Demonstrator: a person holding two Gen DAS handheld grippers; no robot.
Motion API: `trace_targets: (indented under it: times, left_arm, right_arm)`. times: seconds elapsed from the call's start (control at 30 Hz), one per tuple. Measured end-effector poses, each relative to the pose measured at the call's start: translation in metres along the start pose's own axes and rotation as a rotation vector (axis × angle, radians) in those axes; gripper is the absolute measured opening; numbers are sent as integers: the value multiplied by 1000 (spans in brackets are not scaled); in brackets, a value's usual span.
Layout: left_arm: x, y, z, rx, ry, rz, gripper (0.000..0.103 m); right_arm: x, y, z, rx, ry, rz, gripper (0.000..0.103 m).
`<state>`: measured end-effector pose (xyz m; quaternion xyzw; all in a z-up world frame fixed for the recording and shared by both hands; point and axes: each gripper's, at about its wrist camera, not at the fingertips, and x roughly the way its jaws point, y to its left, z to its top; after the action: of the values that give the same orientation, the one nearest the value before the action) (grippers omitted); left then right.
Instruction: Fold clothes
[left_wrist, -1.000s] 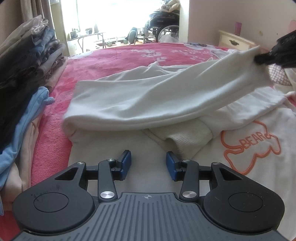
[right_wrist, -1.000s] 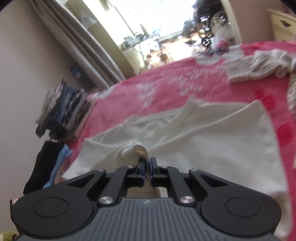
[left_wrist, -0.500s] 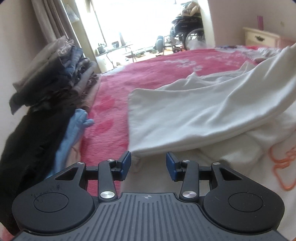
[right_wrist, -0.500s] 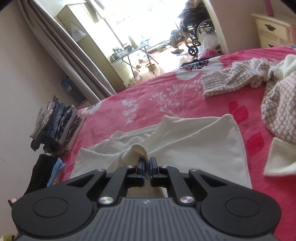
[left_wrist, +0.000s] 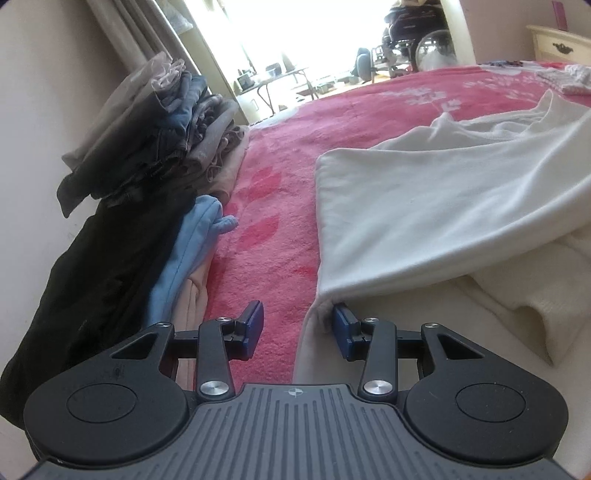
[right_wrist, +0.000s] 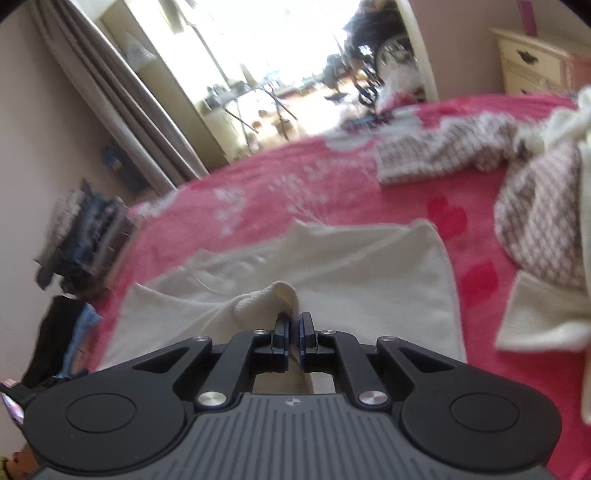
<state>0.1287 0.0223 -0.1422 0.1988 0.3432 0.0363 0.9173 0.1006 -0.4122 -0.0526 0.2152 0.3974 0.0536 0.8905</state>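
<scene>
A cream sweatshirt (left_wrist: 443, 206) lies spread on a bed covered by a pink floral blanket (left_wrist: 295, 155). In the left wrist view, its body stretches from the near right toward the far right, and one folded layer rises off the lower layer, its near corner coming down to a point just by the right blue pad of the left tongs (left_wrist: 297, 328). A ribbed cuff (left_wrist: 535, 321) rests on the lower layer at near right.

The left tongs stand open, pads well apart. The sweatshirt's left edge runs down between them, and the right pad touches or nearly touches the cloth; which of the two cannot be told.

The right tongs (right_wrist: 293, 334) are closed on a ribbed cuff of the cream sweatshirt (right_wrist: 332, 277), which bunches up in a small hump just beyond the pads. From there the garment spreads away flat across the blanket (right_wrist: 258, 206).

Along the bed's left side, against the wall, sits a stack of folded clothes (left_wrist: 159, 129) in greys and denim blues, with a black garment (left_wrist: 103, 266) and a light blue garment (left_wrist: 188, 251) nearer. In the right wrist view, a checked knit garment (right_wrist: 539, 221) lies rumpled on the right. A cream bedside cabinet (right_wrist: 532, 66) stands at far right, and grey curtains (right_wrist: 122, 99) hang beside a bright doorway.
</scene>
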Motion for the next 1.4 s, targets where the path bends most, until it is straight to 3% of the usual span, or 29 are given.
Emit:
trace_targets:
  times: [0.2, 0.3, 0.53, 0.63, 0.77, 0.9, 0.97, 1.13, 1.3, 1.37, 1.4]
  left_arm:
    - [-3, -2, -5, 34, -1, -10, 41]
    - [-11, 4, -9, 41, 7, -55, 41]
    - [-45, 36, -3, -80, -35, -244, 41]
    - [-40, 25, 18, -88, -79, -287, 41]
    - [-14, -11, 33, -29, -51, -335, 41]
    - [-2, -28, 20, 14, -24, -325, 42]
    - [-3, -26, 17, 20, -33, -328, 43]
    - [1, -18, 15, -7, -24, -340, 47]
    - [-3, -19, 11, -6, -36, -328, 48]
    - [-4, -18, 10, -1, -40, -322, 49]
    - [-4, -18, 9, 1, -42, -320, 50]
  right_arm:
    - [18, -17, -7, -2, 43, -62, 8]
    - [40, -43, -13, 83, 149, -149, 15]
    - [0, -58, -11, 152, 21, -118, 16]
    - [4, -12, -7, -74, -21, -57, 16]
    - [34, 43, -26, -362, -6, -18, 15]
    - [65, 37, -67, -467, 186, -71, 15]
    - [50, 31, -77, -471, 131, -44, 16]
    - [23, 12, -58, -303, 144, -29, 24]
    - [3, -13, -37, -115, 28, -1, 27]
    - [8, -9, -33, -146, 11, 21, 27]
    - [17, -12, -38, -181, 36, -14, 27]
